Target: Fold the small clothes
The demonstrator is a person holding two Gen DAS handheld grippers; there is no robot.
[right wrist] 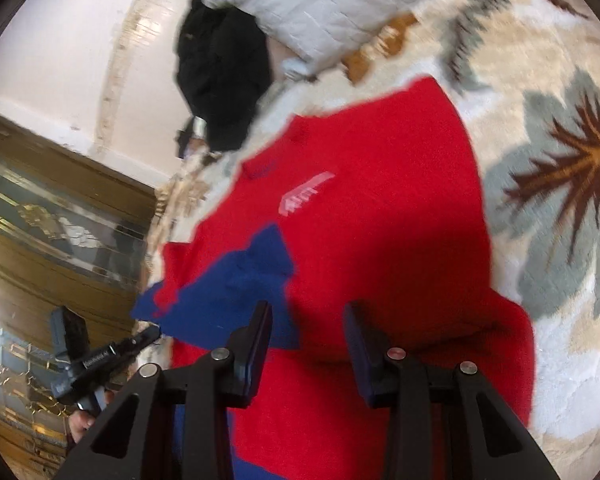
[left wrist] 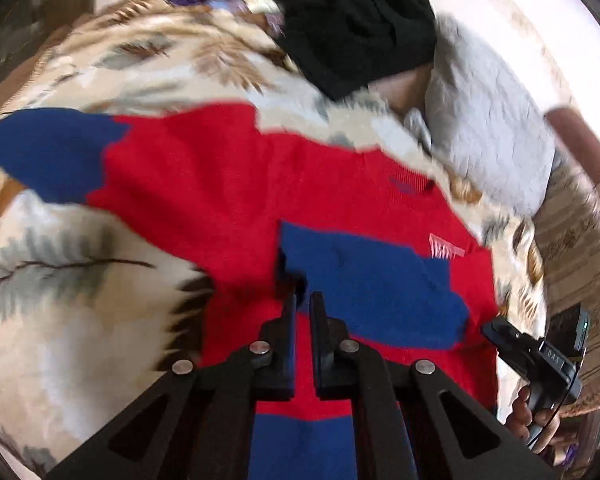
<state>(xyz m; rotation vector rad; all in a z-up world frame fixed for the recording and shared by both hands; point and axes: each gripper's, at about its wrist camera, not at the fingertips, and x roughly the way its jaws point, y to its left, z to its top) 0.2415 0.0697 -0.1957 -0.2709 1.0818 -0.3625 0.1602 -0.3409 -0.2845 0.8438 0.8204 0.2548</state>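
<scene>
Left hand-held gripper [left wrist: 303,300]: shut, apparently empty. Right hand-held gripper [right wrist: 306,312]: part-open, empty. Sweater [left wrist: 220,168]: folded blue sleeve [left wrist: 364,280] may spring loose.

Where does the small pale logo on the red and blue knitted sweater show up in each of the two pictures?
Left wrist view: the pale logo sits right of centre, above the folded blue sleeve.
Right wrist view: the logo sits at centre, slightly left.
Shared landmark: the black garment near the top of both.

both grippers are black, the left gripper [left wrist: 303,304] and right gripper [right wrist: 306,316] alike. flat finger plates hang on slotted arms. round silver rivets mark the joints.
</scene>
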